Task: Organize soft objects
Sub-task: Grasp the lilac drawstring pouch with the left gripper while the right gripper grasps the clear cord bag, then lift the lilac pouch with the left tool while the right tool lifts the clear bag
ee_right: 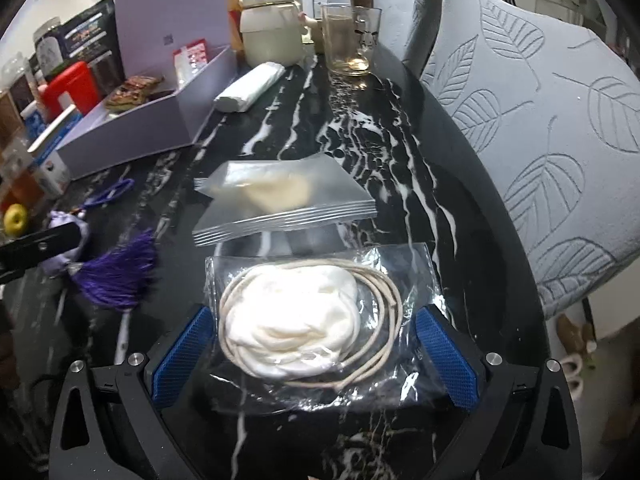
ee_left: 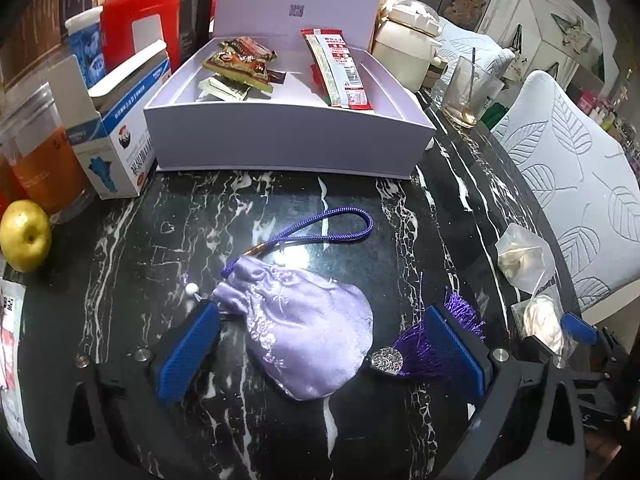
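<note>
On the black marble table (ee_left: 132, 248), a golden apple (ee_left: 25, 235) sits at nine o'clock in the left wrist view, with a blue-and-white carton (ee_left: 120, 136) at ten. The open lilac gift box (ee_left: 288, 140) holding snack packets stands at twelve. The left gripper (ee_left: 318, 346) is released, its blue pads spread wide on either side of the lilac satin pouch (ee_left: 316, 332), which lies on the table at six o'clock, apart from both pads. Its purple cord (ee_left: 340, 226) loops toward twelve; its purple tassel (ee_left: 424, 354) lies against the right pad.

In the right wrist view, the right gripper (ee_right: 314, 354) is likewise released, jaws at full spread around a clear bag of white cloth and coiled string (ee_right: 296, 332) at six o'clock, neither pad pressing it. A frosted zip bag (ee_right: 280, 196) lies just beyond at twelve, a drinking glass (ee_right: 350, 38) farther up.
</note>
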### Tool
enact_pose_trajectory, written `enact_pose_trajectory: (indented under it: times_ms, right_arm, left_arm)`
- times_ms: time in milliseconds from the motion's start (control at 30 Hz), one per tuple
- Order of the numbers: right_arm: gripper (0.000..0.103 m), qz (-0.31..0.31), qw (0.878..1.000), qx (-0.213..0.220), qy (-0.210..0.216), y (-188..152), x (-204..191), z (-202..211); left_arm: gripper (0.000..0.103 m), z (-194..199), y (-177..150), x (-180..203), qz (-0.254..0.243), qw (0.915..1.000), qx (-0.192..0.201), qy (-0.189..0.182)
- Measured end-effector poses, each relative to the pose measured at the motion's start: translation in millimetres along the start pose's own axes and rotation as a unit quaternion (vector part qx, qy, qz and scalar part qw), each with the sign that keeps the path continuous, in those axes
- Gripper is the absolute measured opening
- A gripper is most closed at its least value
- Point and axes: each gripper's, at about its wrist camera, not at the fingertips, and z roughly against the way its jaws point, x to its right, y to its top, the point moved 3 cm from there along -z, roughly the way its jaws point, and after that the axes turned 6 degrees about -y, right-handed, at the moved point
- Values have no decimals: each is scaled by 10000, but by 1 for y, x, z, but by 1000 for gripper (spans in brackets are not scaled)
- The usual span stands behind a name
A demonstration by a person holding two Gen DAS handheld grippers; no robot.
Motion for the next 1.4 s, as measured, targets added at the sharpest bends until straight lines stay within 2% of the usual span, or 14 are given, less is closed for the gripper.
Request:
enact_pose_trajectory:
  times_ms: [100,167,200,267,333,433,667,867,933,1000,1033,1133,1400]
  right_arm:
    - [103,220,9997,44,-77,0,-3,-3]
    - [96,251,9996,108,-42,0,-3,-2]
    - [86,274,9995,153,-19,1,-3,0]
    - [77,273,9994,209,-28,1,-3,3]
    - [58,296,9991,289,-58,0,-4,6]
    - [46,293,9989,360,-94,-1,-5,10]
    - [45,166,9975,605,328,-12,-6,29]
    - [45,102,9972,580,462,-14,-8,35]
    - [45,88,9971,580,487,-15,-8,36]
    - [45,76,9971,572,504,-15,-8,35]
    - [45,64,9970,573,510,-15,-7,36]
    - [45,56,9970,573,508,-16,-7,36]
    - [45,38,9964,599,603,-19,-10,42]
  left_arm:
    - [103,0,0,0,5,10000,4,-24]
    - [103,-1,-1,0,1,10000,-4,-45]
    - [103,-1,-1,0,0,10000,-18,-64]
    - [103,-2,-2,0,6,10000,-33,-84]
    - [103,-1,-2,-1,5,9999,-36,-94]
    - [103,1,-4,-2,2,9999,-30,-114]
    - [103,-1,-9,2,-89,9998,-99,-171]
    - [103,-8,-9,11,-399,9991,-106,133]
    - [96,-9,-10,13,-554,9981,-72,274]
    - [64,-6,-10,15,-738,9967,40,346]
    - [60,-5,-10,15,-789,9963,79,334]
    - [55,-4,-11,15,-871,9958,106,259]
    - [54,12,-21,19,-954,9950,154,-262]
